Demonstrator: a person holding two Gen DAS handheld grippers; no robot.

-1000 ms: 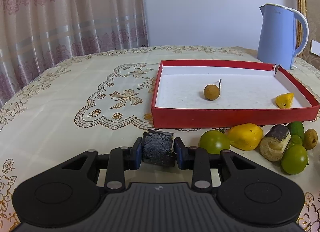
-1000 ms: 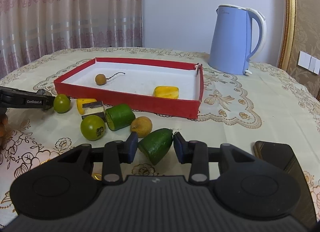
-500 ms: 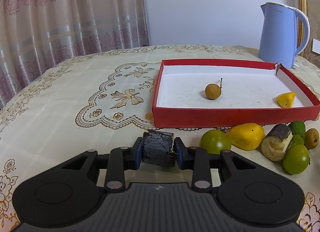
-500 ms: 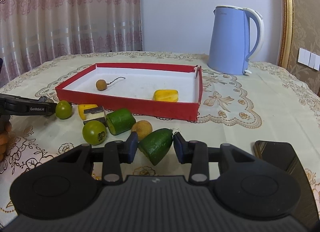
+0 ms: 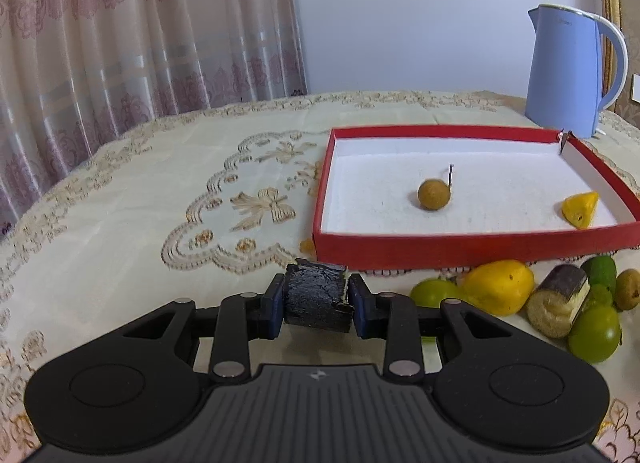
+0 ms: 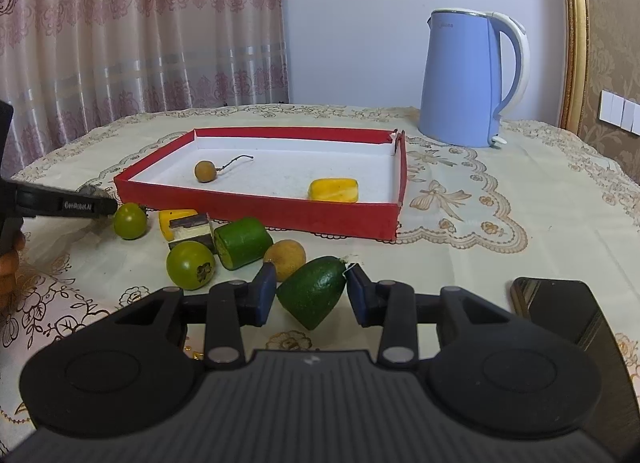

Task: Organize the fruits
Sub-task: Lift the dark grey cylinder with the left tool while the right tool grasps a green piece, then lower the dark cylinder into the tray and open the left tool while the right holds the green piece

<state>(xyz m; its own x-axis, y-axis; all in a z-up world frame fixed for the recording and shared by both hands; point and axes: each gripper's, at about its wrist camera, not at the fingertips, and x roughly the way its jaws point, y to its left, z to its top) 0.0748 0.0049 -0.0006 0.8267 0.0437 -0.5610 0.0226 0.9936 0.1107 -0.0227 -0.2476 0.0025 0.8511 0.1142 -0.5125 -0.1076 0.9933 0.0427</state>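
Note:
My left gripper (image 5: 316, 299) is shut on a dark charred chunk (image 5: 316, 297) and holds it just before the near left corner of the red tray (image 5: 472, 249). The tray holds a brown longan (image 5: 433, 194) and a yellow piece (image 5: 581, 209). My right gripper (image 6: 311, 295) is shut on a green avocado-like piece (image 6: 314, 295) and holds it above the cloth, in front of the tray (image 6: 280, 211). Loose fruits lie before the tray: green round fruits (image 6: 190, 265), a green cylinder (image 6: 242, 243), a longan (image 6: 285, 259), a yellow piece (image 5: 498, 291).
A blue kettle (image 6: 474, 79) stands behind the tray's far right corner. A dark phone (image 6: 560, 307) lies at the right near my right gripper. A cake-like roll (image 5: 558, 305) sits among the fruits. The left gripper's arm (image 6: 64, 205) shows at the left edge.
Both grippers rose and pulled back a little with their pieces still held. The right view shows the avocado piece lifted off the cloth. The tray contents have not moved.

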